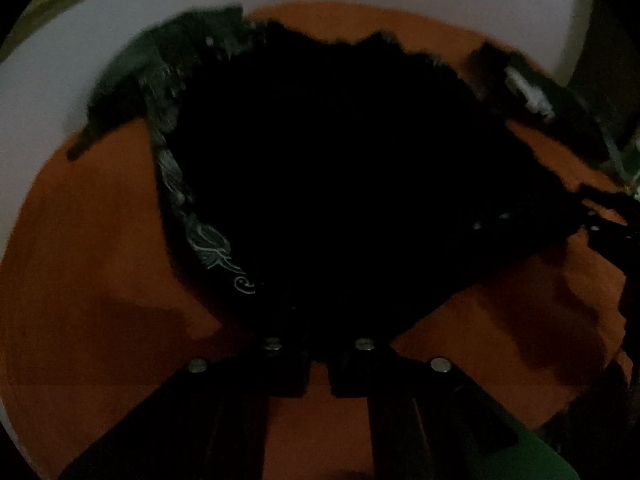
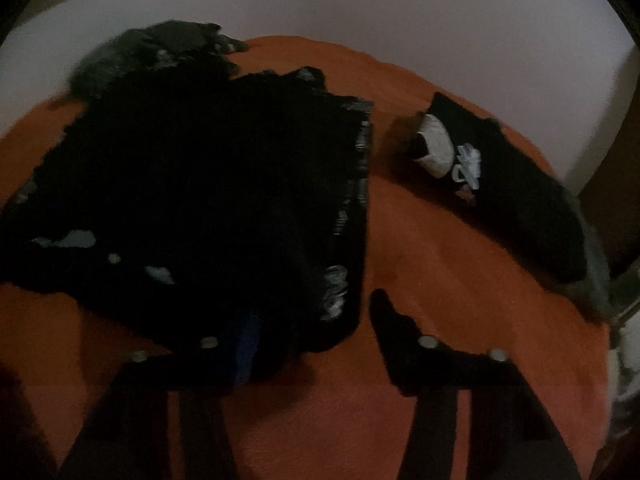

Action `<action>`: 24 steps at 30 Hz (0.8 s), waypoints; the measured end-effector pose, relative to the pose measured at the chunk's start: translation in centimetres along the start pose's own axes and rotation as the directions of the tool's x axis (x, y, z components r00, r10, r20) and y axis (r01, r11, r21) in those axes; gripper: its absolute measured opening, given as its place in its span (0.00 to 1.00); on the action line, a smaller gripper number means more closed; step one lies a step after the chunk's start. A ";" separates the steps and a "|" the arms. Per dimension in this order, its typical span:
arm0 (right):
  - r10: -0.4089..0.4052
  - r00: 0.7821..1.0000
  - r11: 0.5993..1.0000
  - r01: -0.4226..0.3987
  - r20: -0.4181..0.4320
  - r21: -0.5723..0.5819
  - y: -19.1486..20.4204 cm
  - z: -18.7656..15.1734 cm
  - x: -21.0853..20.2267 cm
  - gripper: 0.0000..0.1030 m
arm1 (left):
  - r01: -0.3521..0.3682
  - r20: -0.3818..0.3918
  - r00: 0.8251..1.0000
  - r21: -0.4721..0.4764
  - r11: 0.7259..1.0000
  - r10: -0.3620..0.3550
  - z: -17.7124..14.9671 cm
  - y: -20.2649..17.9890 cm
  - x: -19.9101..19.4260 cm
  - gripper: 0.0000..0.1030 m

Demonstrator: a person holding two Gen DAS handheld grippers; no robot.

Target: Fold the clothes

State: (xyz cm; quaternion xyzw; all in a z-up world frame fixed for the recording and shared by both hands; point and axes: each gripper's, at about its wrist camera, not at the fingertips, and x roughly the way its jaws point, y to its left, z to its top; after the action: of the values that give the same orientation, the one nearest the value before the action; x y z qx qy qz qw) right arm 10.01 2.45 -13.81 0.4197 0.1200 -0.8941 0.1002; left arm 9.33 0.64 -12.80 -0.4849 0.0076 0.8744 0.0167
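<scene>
A black garment with pale printed patterns [image 1: 340, 152] lies spread on the orange bed cover [image 1: 100, 260]. My left gripper [image 1: 319, 344] is shut on the garment's near edge, which bunches between the fingers. In the right wrist view the same black garment [image 2: 200, 200] lies at the left and middle. My right gripper [image 2: 316, 336] is open; its left finger lies over or under the garment's near corner, and its right finger [image 2: 390, 320] stands bare over the orange cover.
A second black garment with a white print [image 2: 500, 184] lies folded at the right of the bed. A dark grey garment [image 2: 160, 48] lies at the far left edge against the white wall [image 2: 400, 8]. The right gripper shows at the right edge in the left wrist view [image 1: 612, 232].
</scene>
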 end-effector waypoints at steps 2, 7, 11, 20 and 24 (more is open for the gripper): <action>0.078 0.996 0.997 -0.078 -0.033 0.001 0.6 -0.3 0.3 0.18 | -0.003 -0.022 1.000 0.032 0.999 0.004 -0.6 -0.8 0.2 0.06; 0.030 0.999 0.997 -0.031 -0.025 -0.065 1.7 -0.6 0.8 0.15 | -0.018 -0.105 0.994 0.033 0.999 0.021 -0.4 -1.3 2.4 0.07; 0.006 1.000 0.995 -0.007 -0.004 -0.097 1.9 -0.2 0.5 0.24 | -0.047 -0.126 0.991 -0.013 0.999 0.045 0.6 -1.6 3.2 0.09; -0.017 0.999 0.983 0.022 0.028 -0.180 2.7 -0.6 1.4 0.04 | -0.086 -0.093 0.992 0.033 0.996 0.088 0.7 -1.3 3.5 0.07; 0.052 0.993 0.994 -0.042 0.102 -0.100 0.6 -0.8 -1.7 0.04 | -0.042 0.011 0.999 0.092 0.995 0.042 -0.4 -2.0 0.2 0.06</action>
State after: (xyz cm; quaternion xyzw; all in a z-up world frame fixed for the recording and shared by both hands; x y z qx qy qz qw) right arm 11.80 2.29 -13.02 0.3696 0.1484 -0.9053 0.1478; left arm 9.61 2.59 -13.12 -0.4796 0.0580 0.8753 0.0206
